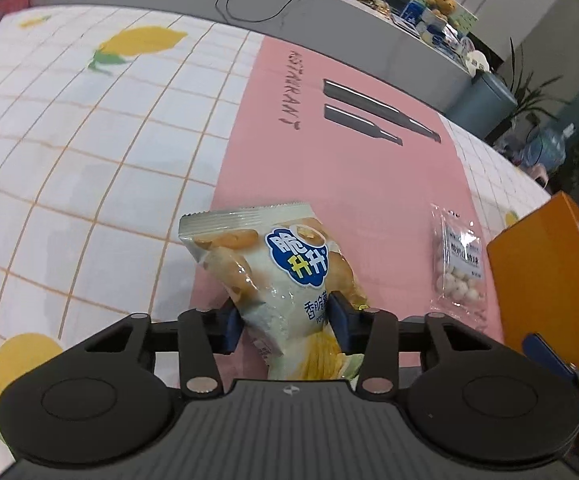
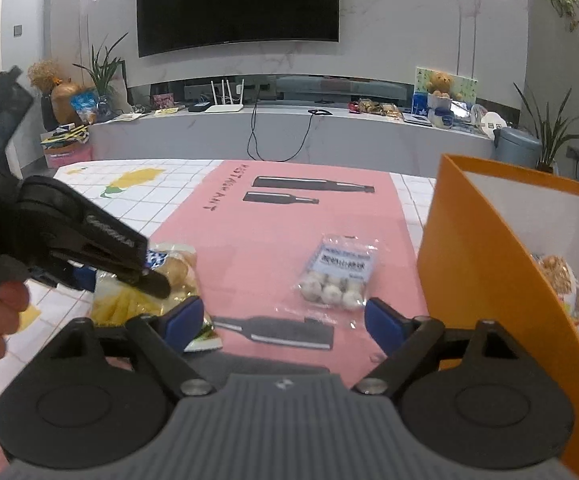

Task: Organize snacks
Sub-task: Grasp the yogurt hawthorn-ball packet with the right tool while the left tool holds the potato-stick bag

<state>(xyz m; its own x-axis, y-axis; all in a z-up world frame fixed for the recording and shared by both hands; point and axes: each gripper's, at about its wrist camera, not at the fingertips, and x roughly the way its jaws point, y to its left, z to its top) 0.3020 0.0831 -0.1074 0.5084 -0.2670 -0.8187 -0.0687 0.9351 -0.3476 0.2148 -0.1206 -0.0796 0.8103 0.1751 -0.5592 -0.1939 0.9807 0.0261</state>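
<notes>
1. Left wrist view: the left gripper [image 1: 285, 316] has its blue pads pinched onto the lower part of the chip bag [image 1: 277, 280], which lies on the pink placemat [image 1: 329, 160] at its left edge. The film creases between the pads, so the grip looks real but shallow. A clear packet of white candy balls [image 1: 459, 264] lies to the right, just beside the orange box [image 1: 545, 280].
2. Right wrist view: the right gripper [image 2: 283, 322] hovers with its fingers spread wide and nothing between them, the candy packet [image 2: 337, 272] just ahead on the mat. The orange box [image 2: 489, 280] stands open at the right, with at least one snack already inside.
3. Judged from both views, the chip bag should be lifted slowly, since a puffy bag can slip from a thin pinch, then carried over the box wall before release.
4. The right gripper should straddle the candy packet's middle before it closes.
</notes>
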